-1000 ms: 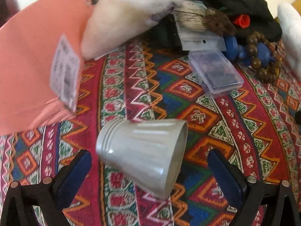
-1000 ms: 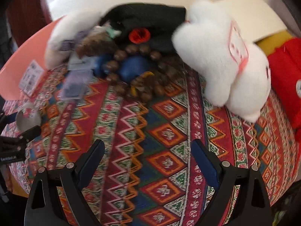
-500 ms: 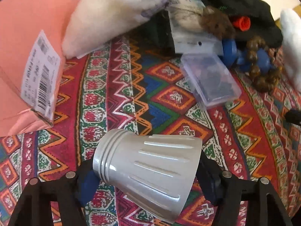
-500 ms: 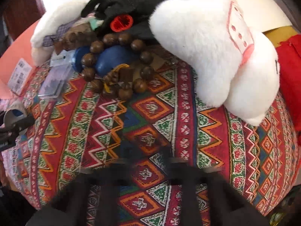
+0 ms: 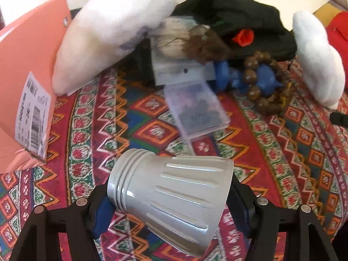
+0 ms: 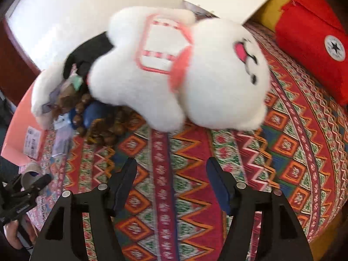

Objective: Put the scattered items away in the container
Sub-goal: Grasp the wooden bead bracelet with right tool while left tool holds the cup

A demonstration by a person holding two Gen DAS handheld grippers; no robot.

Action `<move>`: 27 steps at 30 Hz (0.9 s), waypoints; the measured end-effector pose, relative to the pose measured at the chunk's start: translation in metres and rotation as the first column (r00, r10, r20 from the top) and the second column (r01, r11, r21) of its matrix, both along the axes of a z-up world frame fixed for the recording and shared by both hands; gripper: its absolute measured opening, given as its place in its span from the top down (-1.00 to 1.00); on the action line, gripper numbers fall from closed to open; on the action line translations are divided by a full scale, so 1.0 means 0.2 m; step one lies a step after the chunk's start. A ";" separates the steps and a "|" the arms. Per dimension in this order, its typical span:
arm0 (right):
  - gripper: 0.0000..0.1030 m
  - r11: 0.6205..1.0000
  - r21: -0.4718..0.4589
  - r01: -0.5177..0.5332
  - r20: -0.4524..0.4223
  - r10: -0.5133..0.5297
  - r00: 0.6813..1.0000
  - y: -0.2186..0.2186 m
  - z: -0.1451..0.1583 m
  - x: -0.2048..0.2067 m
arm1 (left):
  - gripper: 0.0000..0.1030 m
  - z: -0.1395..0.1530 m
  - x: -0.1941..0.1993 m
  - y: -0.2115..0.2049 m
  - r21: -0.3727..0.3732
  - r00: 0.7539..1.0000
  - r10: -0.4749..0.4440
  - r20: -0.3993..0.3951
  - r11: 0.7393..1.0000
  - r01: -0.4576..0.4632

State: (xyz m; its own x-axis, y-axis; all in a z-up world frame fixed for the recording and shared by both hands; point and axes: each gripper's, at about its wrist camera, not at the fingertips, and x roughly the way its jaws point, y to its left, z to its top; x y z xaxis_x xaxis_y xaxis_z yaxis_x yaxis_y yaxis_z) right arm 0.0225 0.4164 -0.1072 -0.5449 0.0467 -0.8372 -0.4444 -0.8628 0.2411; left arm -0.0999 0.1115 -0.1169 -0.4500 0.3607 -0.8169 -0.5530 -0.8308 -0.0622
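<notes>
Half a second back the left hand-held gripper (image 5: 169, 204) was only drawing in around the ribbed grey plastic cup (image 5: 167, 195); now its blue pads (image 5: 102, 215) press on the cup's two ends, base at the left pad and open rim at the right. The cup lies on its side between the fingers, low over the bright zigzag-patterned cloth on the surface (image 5: 293, 156). Whether it has lifted clear I cannot tell. I'd guess it is light, stiff and a bit slick, so an end-to-end hold could let it pivot; across the ribbed wall would likely be surer. Beyond it lie a clear flat plastic case (image 5: 196, 111), a string of brown wooden beads (image 5: 258, 87) draped over a blue toy, and to the left a salmon-pink box with a barcode label (image 5: 26, 82), perhaps the container, though I can't be sure.

From the right wrist view, the right hand-held gripper (image 6: 171, 184) stands narrower than a second ago, fingers apart with nothing between them. It now faces the big white plush toy with a pink mouth (image 6: 184, 74), which fills more of the view than before; the beads have slid off to the left. The plush looks soft and squashy, easy to pinch anywhere. Far left, the cup shows small in the other gripper.
</notes>
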 end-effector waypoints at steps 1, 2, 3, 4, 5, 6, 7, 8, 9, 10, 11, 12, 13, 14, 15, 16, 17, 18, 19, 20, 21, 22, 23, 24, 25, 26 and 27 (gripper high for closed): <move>-0.36 1.000 0.011 -0.011 -0.002 0.012 1.000 -0.02 0.00 -0.01 | -0.43 0.02 0.03 0.00 0.006 1.000 0.004 -0.001 1.000 -0.004; -0.36 0.999 0.027 -0.032 -0.008 0.032 0.999 -0.05 0.00 -0.03 | -0.43 0.03 0.04 0.00 0.012 1.000 0.008 -0.001 1.000 -0.008; -0.36 0.996 0.053 -0.066 -0.018 0.067 0.998 -0.10 0.01 -0.05 | -0.43 0.04 0.04 0.00 0.022 1.000 0.018 -0.003 1.000 -0.018; -0.36 0.992 0.074 -0.102 -0.026 0.104 0.994 -0.15 0.02 -0.07 | -0.43 0.04 0.03 0.00 0.028 1.000 0.024 -0.006 0.999 -0.024; -0.36 0.986 0.090 -0.141 -0.031 0.144 0.989 -0.21 0.02 -0.11 | -0.43 0.07 0.03 0.02 0.032 1.000 0.031 -0.008 0.999 -0.030; -0.36 0.977 0.105 -0.186 -0.031 0.190 0.981 -0.28 0.02 -0.16 | -0.43 0.08 0.02 0.01 0.037 0.999 0.038 -0.008 0.999 -0.038; -0.35 0.971 0.114 -0.212 -0.027 0.216 0.976 -0.33 0.02 -0.20 | -0.43 0.09 0.03 0.00 0.040 0.999 0.043 -0.008 0.998 -0.043; -0.35 0.965 0.123 -0.230 -0.017 0.234 0.972 -0.38 0.01 -0.25 | -0.43 0.09 0.03 -0.01 0.042 0.999 0.052 -0.008 0.998 -0.051; -0.35 0.961 0.133 -0.242 -0.008 0.245 0.970 -0.42 0.00 -0.31 | -0.43 0.09 0.02 -0.04 0.042 0.998 0.057 -0.007 0.997 -0.057; -0.35 0.959 0.143 -0.243 -0.002 0.246 0.969 -0.45 -0.01 -0.36 | -0.43 0.09 0.02 -0.05 0.043 0.998 0.061 -0.004 0.997 -0.061; -0.35 0.958 0.161 -0.239 0.002 0.241 0.970 -0.47 -0.02 -0.41 | -0.43 0.08 0.02 -0.07 0.043 0.998 0.064 -0.003 0.997 -0.064; -0.35 0.956 0.175 -0.237 0.004 0.240 0.971 -0.48 -0.03 -0.45 | -0.43 0.08 0.01 -0.09 0.042 0.997 0.071 -0.001 0.997 -0.071; -0.35 0.953 0.182 -0.241 0.010 0.244 0.970 -0.48 -0.04 -0.49 | -0.43 0.08 0.00 -0.10 0.040 0.997 0.076 0.000 0.996 -0.076; -0.35 0.952 0.184 -0.246 0.020 0.247 0.969 -0.49 -0.06 -0.52 | -0.43 0.07 0.00 -0.12 0.040 0.997 0.083 0.002 0.996 -0.083; -0.37 0.951 0.182 -0.249 0.029 0.248 0.968 -0.50 -0.07 -0.54 | -0.43 0.07 -0.01 -0.13 0.040 0.996 0.088 0.005 0.995 -0.088; -0.44 0.950 0.184 -0.251 0.035 0.249 0.968 -0.51 -0.09 -0.56 | -0.43 0.07 -0.02 -0.15 0.041 0.996 0.094 0.008 0.995 -0.094; -0.52 0.944 0.208 -0.255 0.046 0.250 0.967 -0.54 -0.10 -0.57 | -0.43 0.07 -0.03 -0.17 0.042 0.995 0.099 0.010 0.994 -0.099; -0.63 0.933 0.242 -0.267 0.063 0.260 0.964 -0.57 -0.11 -0.59 | -0.43 0.07 -0.04 -0.18 0.042 0.995 0.102 0.012 0.994 -0.102; -0.70 0.920 0.269 -0.284 0.078 0.273 0.959 -0.61 -0.12 -0.59 | -0.43 0.07 -0.05 -0.18 0.041 0.994 0.104 0.012 0.994 -0.105; -0.78 0.901 0.306 -0.307 0.099 0.290 0.952 -0.65 -0.14 -0.60 | -0.43 0.07 -0.06 -0.19 0.041 0.994 0.106 0.013 0.994 -0.106; -0.75 0.882 0.344 -0.323 0.115 0.302 0.947 -0.68 -0.15 -0.60 | -0.43 0.07 -0.06 -0.19 0.041 0.994 0.106 0.014 0.993 -0.107; -0.69 0.869 0.368 -0.330 0.118 0.309 0.944 -0.70 -0.14 -0.60 | -0.43 0.07 -0.07 -0.18 0.041 0.994 0.106 0.014 0.993 -0.107; -0.28 0.862 0.387 -0.328 0.115 0.307 0.945 -0.72 -0.13 -0.59 | -0.43 0.07 -0.07 -0.18 0.041 0.994 0.105 0.015 0.994 -0.106; 0.15 0.858 0.396 -0.327 0.113 0.308 0.945 -0.72 -0.11 -0.58 | -0.43 0.07 -0.07 -0.17 0.040 0.995 0.103 0.015 0.994 -0.104; 0.25 0.864 0.382 -0.329 0.112 0.309 0.944 -0.71 -0.09 -0.58 | -0.43 0.07 -0.07 -0.17 0.040 0.995 0.101 0.014 0.994 -0.102; 0.26 0.891 0.317 -0.326 0.091 0.314 0.945 -0.69 -0.07 -0.55 | -0.43 0.08 -0.07 -0.16 0.039 0.995 0.099 0.013 0.994 -0.100; 0.27 0.915 0.239 -0.324 0.068 0.317 0.946 -0.67 -0.05 -0.53 | -0.43 0.08 -0.07 -0.15 0.038 0.995 0.097 0.011 0.995 -0.097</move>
